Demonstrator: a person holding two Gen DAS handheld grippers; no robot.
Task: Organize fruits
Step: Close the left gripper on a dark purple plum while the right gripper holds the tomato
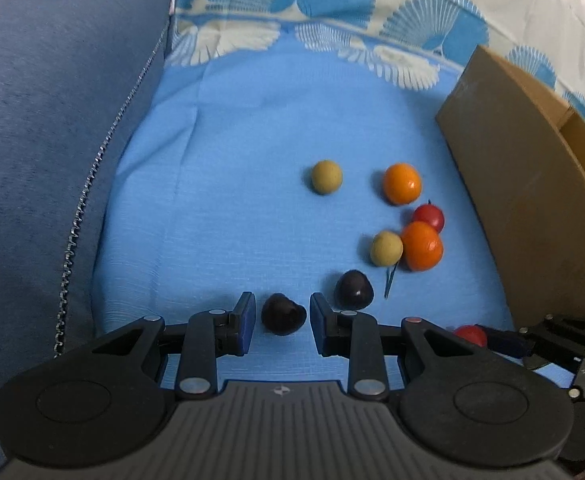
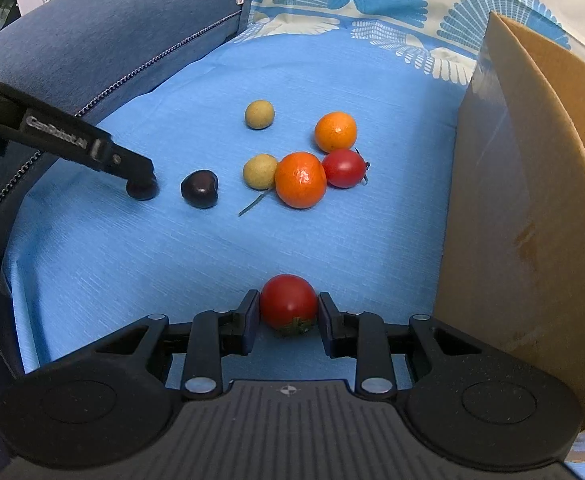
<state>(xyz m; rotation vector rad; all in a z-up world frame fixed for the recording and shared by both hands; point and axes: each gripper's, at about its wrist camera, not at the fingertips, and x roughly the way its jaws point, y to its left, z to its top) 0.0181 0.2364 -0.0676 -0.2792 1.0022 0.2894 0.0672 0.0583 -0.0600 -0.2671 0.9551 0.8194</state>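
Red tomato [image 2: 288, 304], smooth and glossy, sits clamped between the pads of the right gripper [image 2: 288, 312], low over the blue cloth [image 2: 172, 260], stem end turned toward the camera. Judged light, thin-skinned and slippery; a hold across the widest part with light pressure suits it, since a hard squeeze could split the skin.

Left gripper [image 1: 282, 320] brackets a dark cherry [image 1: 283, 314]. A sliver of cloth shows on each side of the fruit, so the pads stand slightly apart from it and are not pressing. Cherry looks small, firm, prone to roll; take it across the body.

From the right wrist view, loose fruit lies at 12 o'clock from the tomato: a second cherry [image 2: 199, 189], two tan round fruits [image 2: 259, 115] [image 2: 260, 171], two oranges [image 2: 335, 131] [image 2: 301, 179], another tomato [image 2: 344, 168]. The nearer orange touches the tan fruit and the tomato.

Cardboard box [image 2: 532, 200] stands at 3 o'clock; dark blue cushion [image 2: 112, 40] at 10 o'clock.
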